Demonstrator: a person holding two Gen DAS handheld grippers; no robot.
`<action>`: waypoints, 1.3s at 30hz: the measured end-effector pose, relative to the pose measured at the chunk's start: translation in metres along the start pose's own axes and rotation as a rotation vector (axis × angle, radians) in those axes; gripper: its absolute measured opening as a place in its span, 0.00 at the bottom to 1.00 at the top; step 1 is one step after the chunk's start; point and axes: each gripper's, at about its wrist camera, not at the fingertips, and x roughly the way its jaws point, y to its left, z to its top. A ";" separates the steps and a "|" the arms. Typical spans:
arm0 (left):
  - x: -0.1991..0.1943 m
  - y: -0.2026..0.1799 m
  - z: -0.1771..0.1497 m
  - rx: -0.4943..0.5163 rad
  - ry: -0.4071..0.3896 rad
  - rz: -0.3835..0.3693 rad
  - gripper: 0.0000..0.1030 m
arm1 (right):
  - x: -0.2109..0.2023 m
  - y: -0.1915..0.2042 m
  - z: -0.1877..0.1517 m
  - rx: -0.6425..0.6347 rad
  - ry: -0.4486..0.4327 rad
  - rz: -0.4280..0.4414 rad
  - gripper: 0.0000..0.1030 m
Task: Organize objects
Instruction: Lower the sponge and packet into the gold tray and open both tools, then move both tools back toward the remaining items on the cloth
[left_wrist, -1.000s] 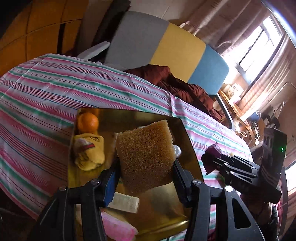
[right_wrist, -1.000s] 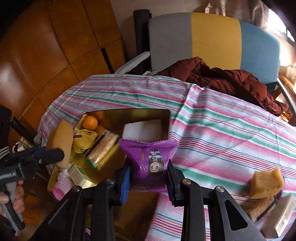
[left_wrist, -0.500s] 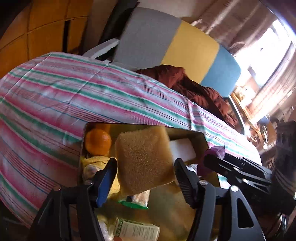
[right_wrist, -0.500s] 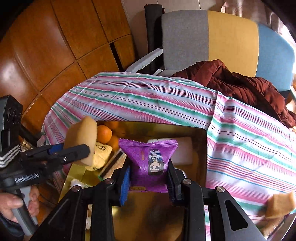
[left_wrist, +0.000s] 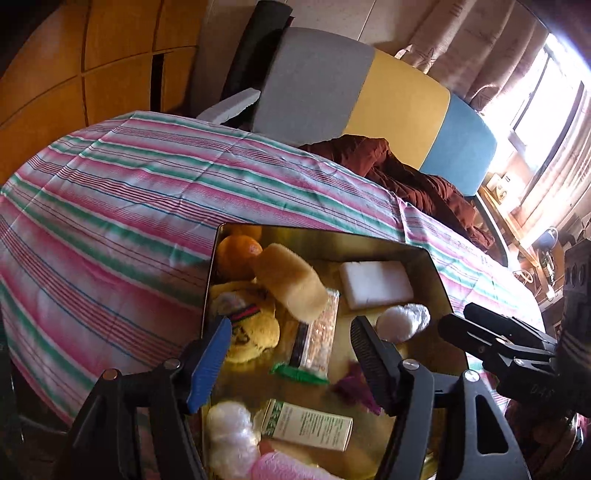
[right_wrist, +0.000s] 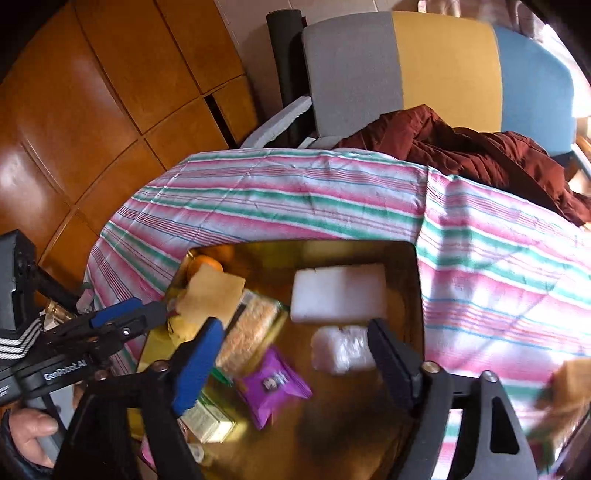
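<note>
Gold tray (right_wrist: 415, 280): purple packet (right_wrist: 273, 387) below right tool (right_wrist: 295, 354).

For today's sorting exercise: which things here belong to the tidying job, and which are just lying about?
Job: gold tray, brown sponge, purple snack packet, white block, orange, left gripper, right gripper.

Lying about: maroon jacket, chair, striped cloth.

A tray (left_wrist: 439, 280) is set on the worktop (left_wrist: 129, 206). Within it, an orange (left_wrist: 236, 251) is lodged in the far left corner, a sponge (left_wrist: 291, 286) just beside it, and a foam block (left_wrist: 375, 284) to the right.
</note>
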 end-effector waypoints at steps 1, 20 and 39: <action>-0.003 -0.001 -0.005 0.004 -0.004 0.004 0.66 | -0.001 0.000 -0.004 -0.002 0.002 -0.004 0.84; -0.047 -0.042 -0.052 0.156 -0.127 0.115 0.67 | -0.050 0.030 -0.063 -0.139 -0.124 -0.179 1.00; -0.059 -0.069 -0.077 0.257 -0.154 0.130 0.67 | -0.075 0.022 -0.087 -0.145 -0.189 -0.280 1.00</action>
